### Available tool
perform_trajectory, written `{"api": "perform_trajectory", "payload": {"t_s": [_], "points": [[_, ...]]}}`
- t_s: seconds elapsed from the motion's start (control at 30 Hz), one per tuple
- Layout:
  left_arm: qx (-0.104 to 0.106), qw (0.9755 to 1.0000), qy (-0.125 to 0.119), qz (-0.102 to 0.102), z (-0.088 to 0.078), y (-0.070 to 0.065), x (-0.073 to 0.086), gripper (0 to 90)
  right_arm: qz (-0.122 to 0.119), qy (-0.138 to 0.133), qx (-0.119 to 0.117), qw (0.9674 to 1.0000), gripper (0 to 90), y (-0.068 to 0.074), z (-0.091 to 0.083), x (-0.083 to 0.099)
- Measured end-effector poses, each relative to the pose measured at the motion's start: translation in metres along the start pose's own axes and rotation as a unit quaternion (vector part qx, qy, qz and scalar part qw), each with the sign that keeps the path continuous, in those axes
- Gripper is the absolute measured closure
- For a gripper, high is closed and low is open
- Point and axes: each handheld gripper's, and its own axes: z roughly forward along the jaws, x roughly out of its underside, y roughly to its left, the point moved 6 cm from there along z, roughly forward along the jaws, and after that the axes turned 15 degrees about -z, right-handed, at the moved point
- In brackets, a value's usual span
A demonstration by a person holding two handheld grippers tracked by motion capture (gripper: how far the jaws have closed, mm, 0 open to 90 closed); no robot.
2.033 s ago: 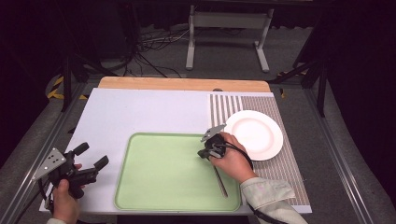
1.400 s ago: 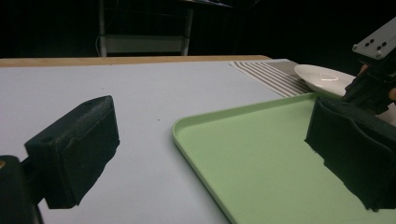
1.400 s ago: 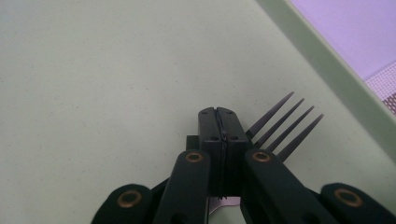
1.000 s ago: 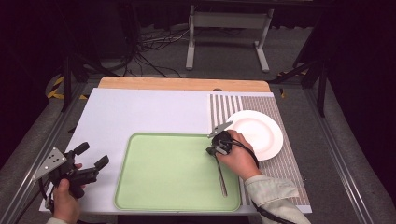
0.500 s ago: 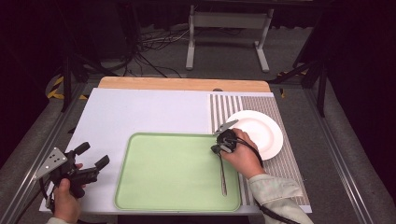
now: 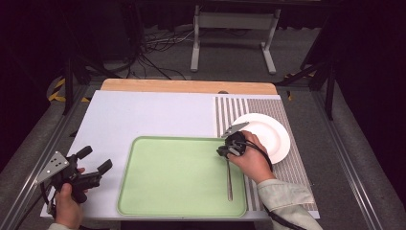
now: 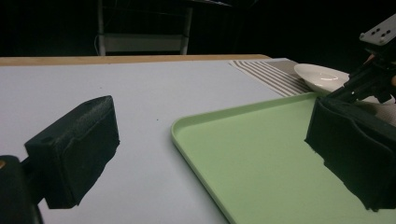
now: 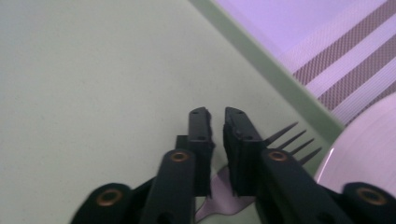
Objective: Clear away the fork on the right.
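- Two grippers are in your hands. Your left gripper (image 6: 93,166) sits at the near left corner of the table, over the pale lilac mat (image 6: 143,115), just beside the left edge of the green tray (image 6: 163,191).
- Its jaws stand wide apart with nothing between them. In the left gripper view one black pad (image 7: 77,149) sits at the left and the other at the right, with bare mat and tray rim between.
- Your right gripper (image 6: 225,151) is at the far right corner of the tray, close to the rim, pointing down at the tray floor.
- In the right gripper view its jaws stand a narrow slit apart; they have just been opening. Nothing is pinched between the pads.
- The fork (image 6: 229,179) lies flat on the tray along its right side. Its handle runs toward you and its head lies under your right gripper.
- In the right gripper view the fork's tines (image 8: 292,140) stick out beyond the right jaw, pointing at the tray rim (image 8: 275,74); the fork's neck shows below the pads, on the tray floor.
- A white plate (image 6: 273,134) rests on the striped placemat (image 6: 230,110), just beyond the tray's far right corner and close to your right hand (image 6: 251,163).
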Motion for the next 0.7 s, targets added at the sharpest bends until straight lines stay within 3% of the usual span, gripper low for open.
{"api": "perform_trajectory", "payload": {"t_s": [0.13,0.2,0.43,0.7], "points": [[0.0,1.0,0.001,0.001,0.0,0.0,0.0,3.3,-0.012,-0.039,0.006,0.9991,46.9,0.001,-0.012,-0.011],[0.0,1.0,-0.001,0.0,0.0,0.0,0.0,3.3,-0.022,-0.065,0.014,0.9975,25.3,0.001,-0.02,-0.017],[0.0,1.0,0.0,0.001,0.0,0.0,0.0,3.3,-0.036,-0.114,0.036,0.9922,20.5,0.005,-0.051,-0.024],[-0.001,1.0,0.001,0.002,-0.001,0.0,0.0,3.3,-0.052,-0.143,0.058,0.9866,16.4,0.006,-0.08,-0.019]]}}
